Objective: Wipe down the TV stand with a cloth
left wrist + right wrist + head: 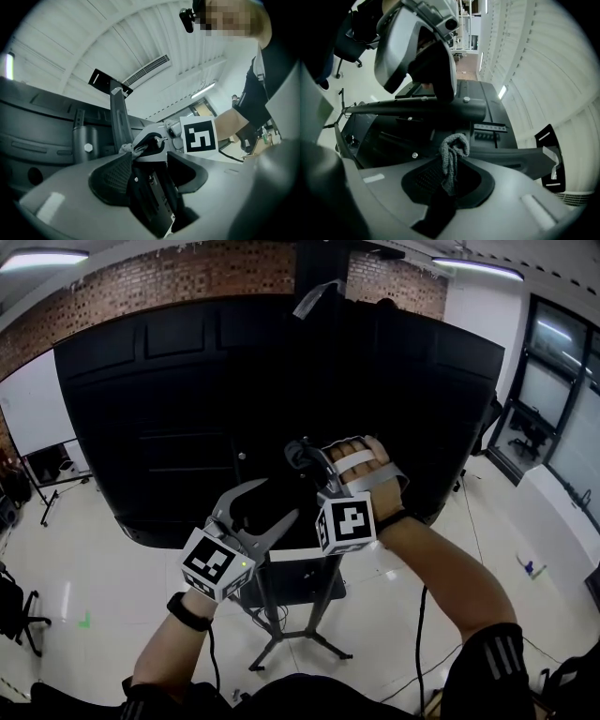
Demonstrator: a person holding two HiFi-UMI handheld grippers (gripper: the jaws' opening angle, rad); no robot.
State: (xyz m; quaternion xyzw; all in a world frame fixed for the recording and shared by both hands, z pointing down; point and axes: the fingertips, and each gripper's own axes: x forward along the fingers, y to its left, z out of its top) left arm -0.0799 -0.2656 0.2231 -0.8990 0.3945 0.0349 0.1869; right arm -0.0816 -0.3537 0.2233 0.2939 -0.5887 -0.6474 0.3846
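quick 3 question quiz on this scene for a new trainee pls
1. True or false: the right gripper holds a grey cloth in its jaws.
2. The jaws of the left gripper are: A) shut on a cloth, B) apart with nothing gripped, C) out of view.
3. Fill in: both grippers are raised in front of the back of a large black ____.
Key: 1 true; 2 B; 3 TV.

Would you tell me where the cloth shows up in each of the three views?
Head view: not visible, hidden by the right tongs.
Left gripper view: centre, a grey tuft of cloth at those tongs' tip.
Right gripper view: lower centre, cloth pinched in its own tongs.
Shared landmark: the black TV back.
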